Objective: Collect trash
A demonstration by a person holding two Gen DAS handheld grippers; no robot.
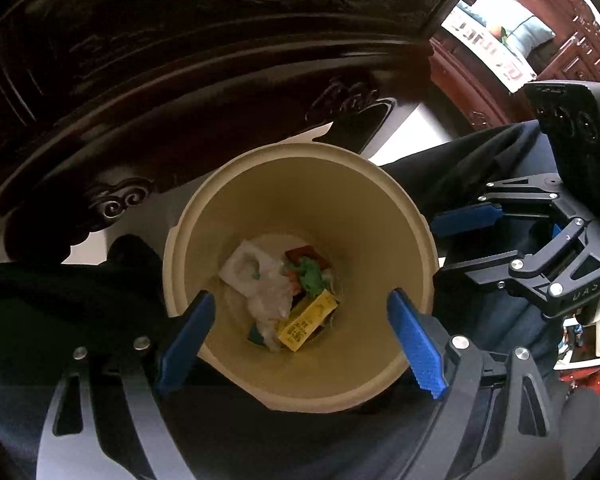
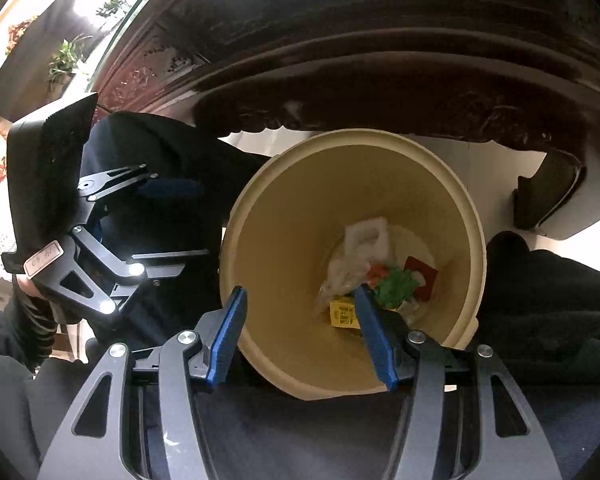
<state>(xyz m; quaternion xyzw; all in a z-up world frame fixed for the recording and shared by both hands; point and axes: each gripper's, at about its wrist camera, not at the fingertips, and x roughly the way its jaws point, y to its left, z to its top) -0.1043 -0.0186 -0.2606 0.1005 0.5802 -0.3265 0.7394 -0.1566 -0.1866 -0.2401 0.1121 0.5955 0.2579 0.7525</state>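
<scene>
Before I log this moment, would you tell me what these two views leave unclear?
- Beige bin: outer wall and base, hidden by its rim, both views.
- Yellow packet: partly behind the right gripper finger, right view.
- Packet print: too small.
- Lower trash: buried under white wrapper.

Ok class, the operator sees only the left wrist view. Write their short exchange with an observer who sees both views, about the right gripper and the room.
Operator: Is anything between the right gripper's fingers?
Observer: No. The right gripper is open and empty, aimed into the bin.
Operator: What lies beyond the left gripper?
Observer: Potted plants stand in bright light past the left gripper.
</scene>
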